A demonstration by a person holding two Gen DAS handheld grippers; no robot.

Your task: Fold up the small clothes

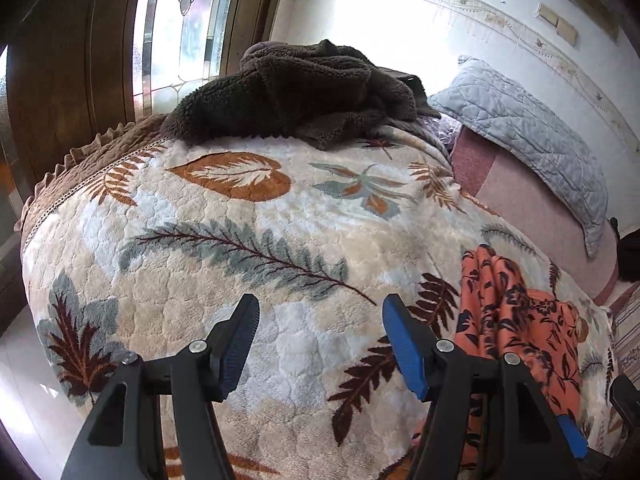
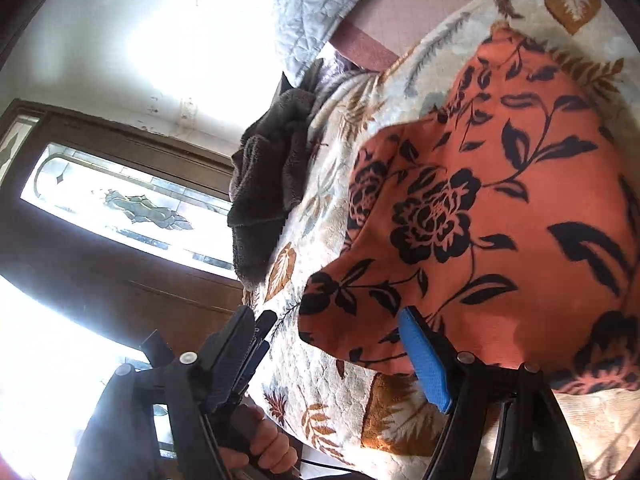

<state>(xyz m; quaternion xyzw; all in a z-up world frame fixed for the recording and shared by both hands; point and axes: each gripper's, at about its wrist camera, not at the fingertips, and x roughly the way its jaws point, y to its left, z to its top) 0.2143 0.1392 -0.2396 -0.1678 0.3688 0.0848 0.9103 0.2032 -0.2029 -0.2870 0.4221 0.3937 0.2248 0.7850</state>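
An orange garment with a dark floral print (image 1: 516,320) lies crumpled on the leaf-patterned blanket (image 1: 248,240), at the right of the left wrist view. My left gripper (image 1: 320,320) is open and empty above the blanket, to the left of the garment. In the right wrist view the garment (image 2: 492,216) fills the right half, lying on the blanket (image 2: 320,392). My right gripper (image 2: 326,328) is open at the garment's near edge, its blue pad (image 2: 424,360) against the cloth. The right gripper's tip also shows at the lower right of the left wrist view (image 1: 572,436).
A dark brown fleece heap (image 1: 296,96) lies at the blanket's far end, also in the right wrist view (image 2: 272,168). A grey quilted pillow (image 1: 532,136) rests on a pink sheet (image 1: 532,220) at the right. A wooden door with patterned glass (image 1: 180,28) stands behind. The left gripper and the hand holding it (image 2: 264,444) show in the right wrist view.
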